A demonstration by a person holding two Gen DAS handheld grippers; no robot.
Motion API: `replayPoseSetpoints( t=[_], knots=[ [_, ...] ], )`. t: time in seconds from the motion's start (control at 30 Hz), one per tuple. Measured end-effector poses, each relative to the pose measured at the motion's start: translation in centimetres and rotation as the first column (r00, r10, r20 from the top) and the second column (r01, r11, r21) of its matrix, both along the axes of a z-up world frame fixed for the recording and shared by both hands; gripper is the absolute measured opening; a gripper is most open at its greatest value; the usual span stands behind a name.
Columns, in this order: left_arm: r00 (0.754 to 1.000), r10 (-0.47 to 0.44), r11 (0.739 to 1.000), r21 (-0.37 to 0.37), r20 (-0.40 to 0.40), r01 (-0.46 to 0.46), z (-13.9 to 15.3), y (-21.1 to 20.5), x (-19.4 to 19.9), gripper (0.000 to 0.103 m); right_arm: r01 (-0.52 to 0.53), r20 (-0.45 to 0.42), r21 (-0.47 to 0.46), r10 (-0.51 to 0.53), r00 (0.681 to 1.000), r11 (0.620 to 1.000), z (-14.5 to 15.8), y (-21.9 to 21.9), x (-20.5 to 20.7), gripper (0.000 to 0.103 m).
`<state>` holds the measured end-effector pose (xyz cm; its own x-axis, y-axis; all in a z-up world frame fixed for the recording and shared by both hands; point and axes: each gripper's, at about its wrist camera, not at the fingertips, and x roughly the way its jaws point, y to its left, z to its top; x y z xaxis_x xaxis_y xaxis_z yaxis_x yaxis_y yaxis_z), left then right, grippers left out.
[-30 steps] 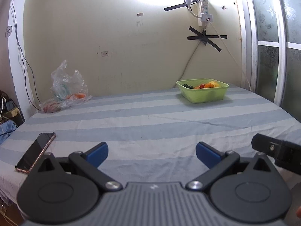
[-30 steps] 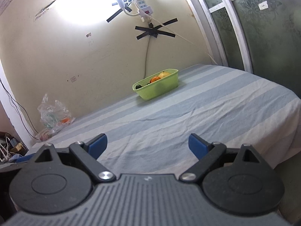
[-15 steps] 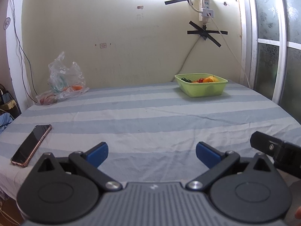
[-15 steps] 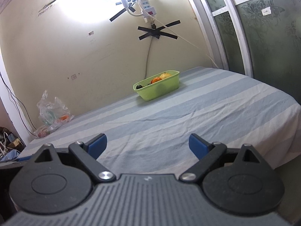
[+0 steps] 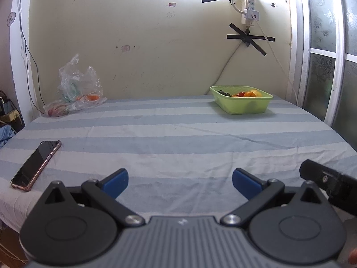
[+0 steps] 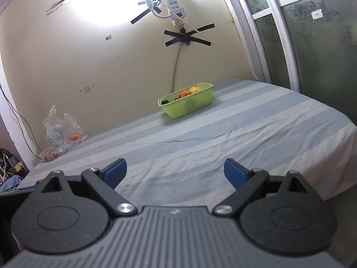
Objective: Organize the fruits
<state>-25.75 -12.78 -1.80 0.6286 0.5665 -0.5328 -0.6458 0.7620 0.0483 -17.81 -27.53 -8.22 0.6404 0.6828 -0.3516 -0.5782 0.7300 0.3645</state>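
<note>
No brand reads clearly anywhere; high on the wall my right view catches a line of small dark writing [image 6: 53,10], too blurred to make out, and a pale sticker [image 6: 316,14] on the frosted door panel.

Only my left view shows the phone [image 5: 35,166], lying face up near the left edge of the striped sheet [image 5: 178,138], and a black part of my right gripper [image 5: 330,184] poking in at the lower right. The right view alone gets the door panels close up.

My left gripper [image 5: 180,182] is held level and low over the near edge of the sheet, its blue fingers [image 5: 116,182] spread wide with nothing between them. My right gripper [image 6: 175,172] is tilted (the bed slopes in its view), likewise spread and empty.

The fruits [image 5: 244,93] sit in the green basket [image 5: 243,107] at the far right of the bed, near the wall, well apart from both grippers. A clear plastic bag [image 5: 75,89] lies at the far left.
</note>
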Motion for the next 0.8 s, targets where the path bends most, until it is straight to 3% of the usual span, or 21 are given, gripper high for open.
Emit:
replayPoseSetpoints(
  t=[0.8],
  knots=[
    [1.000, 0.012, 1.000, -0.003, 0.016, -0.012, 0.33, 0.21, -0.22, 0.103, -0.019, -0.003, -0.004, 0.019, 1.000, 1.000, 0.03, 0.27, 0.14, 0.096]
  ],
)
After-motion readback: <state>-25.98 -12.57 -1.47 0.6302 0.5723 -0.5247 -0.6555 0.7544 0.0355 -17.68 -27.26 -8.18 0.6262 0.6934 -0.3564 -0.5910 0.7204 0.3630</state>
